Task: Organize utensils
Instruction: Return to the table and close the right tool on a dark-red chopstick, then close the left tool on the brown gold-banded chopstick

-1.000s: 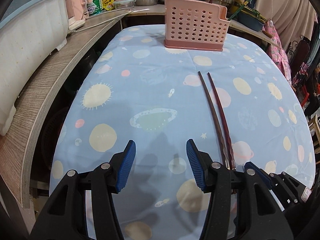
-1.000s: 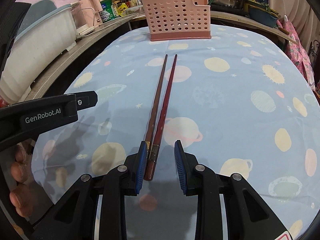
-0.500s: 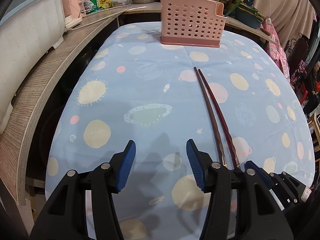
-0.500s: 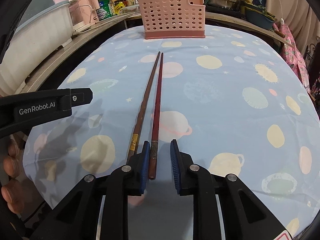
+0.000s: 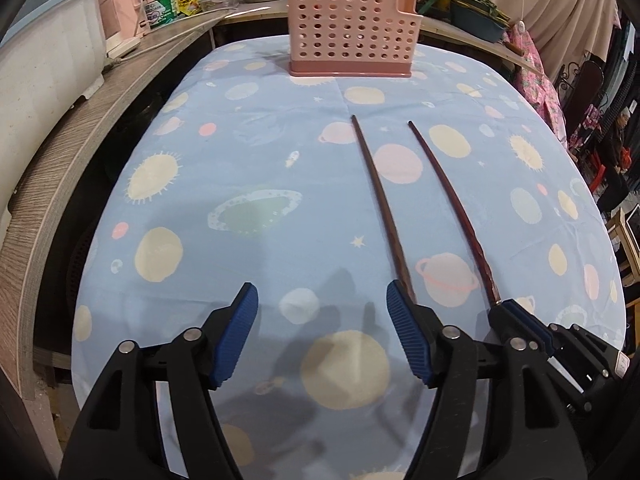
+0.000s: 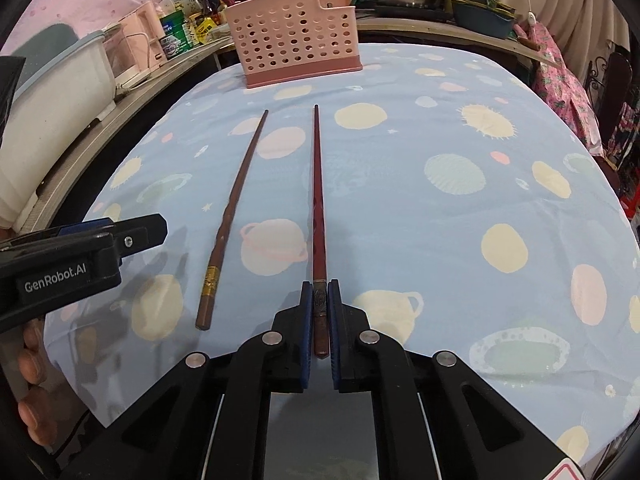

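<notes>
Two long chopsticks lie on the planet-print cloth. My right gripper (image 6: 319, 292) is shut on the thick end of the red chopstick (image 6: 318, 184); in the left wrist view that red chopstick (image 5: 452, 204) runs into the right gripper (image 5: 516, 316) at the right. The brown chopstick (image 6: 234, 216) with a gold band lies loose to its left. My left gripper (image 5: 322, 304) hovers with jaws opening and only cloth between them, and the brown chopstick (image 5: 380, 196) ends at its right finger. A pink perforated utensil holder (image 5: 352, 36) stands at the table's far end.
A wooden counter (image 5: 72, 152) with a white tub (image 5: 40, 64), pink appliances and bottles runs along the left. Pots and a dark basin (image 6: 480, 12) sit behind the holder. A hand (image 6: 32, 380) holds the left gripper. The table (image 6: 520, 184) drops off at right.
The right jaws have closed onto the red chopstick and drawn it rightward, away from the brown one. The left jaws have spread wider and moved right toward the brown chopstick.
</notes>
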Motion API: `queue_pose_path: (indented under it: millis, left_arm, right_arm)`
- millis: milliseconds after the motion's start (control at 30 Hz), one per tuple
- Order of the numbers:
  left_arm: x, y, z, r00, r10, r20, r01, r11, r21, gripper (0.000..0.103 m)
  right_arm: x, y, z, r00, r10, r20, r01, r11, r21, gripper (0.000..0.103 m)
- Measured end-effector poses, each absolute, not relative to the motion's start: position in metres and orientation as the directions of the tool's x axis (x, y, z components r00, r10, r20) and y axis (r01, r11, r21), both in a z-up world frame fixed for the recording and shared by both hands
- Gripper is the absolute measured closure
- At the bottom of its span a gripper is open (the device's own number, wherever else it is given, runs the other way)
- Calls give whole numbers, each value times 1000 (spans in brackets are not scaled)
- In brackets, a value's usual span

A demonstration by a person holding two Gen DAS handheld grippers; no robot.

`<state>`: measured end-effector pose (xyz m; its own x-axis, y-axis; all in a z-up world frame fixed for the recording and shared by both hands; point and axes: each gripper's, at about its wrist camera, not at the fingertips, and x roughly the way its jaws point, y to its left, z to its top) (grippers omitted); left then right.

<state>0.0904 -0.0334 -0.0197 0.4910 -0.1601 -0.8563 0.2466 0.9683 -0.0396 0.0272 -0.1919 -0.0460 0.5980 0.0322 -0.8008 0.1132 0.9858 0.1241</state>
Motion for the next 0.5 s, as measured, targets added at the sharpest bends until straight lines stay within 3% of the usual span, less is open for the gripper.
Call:
queue_pose_path:
  millis: [200,500]
  left_arm:
    - [84,-49,-26,473,-175,-863,269,962,-48,32]
    - [81,-63,-40,445,-174,-879,279,959,-48,32]
  right_arm:
    - [21,-205,-46,599,38,-800,136,979,149,96]
    - [19,-209,-47,602,48,-797,134,978,161,96]
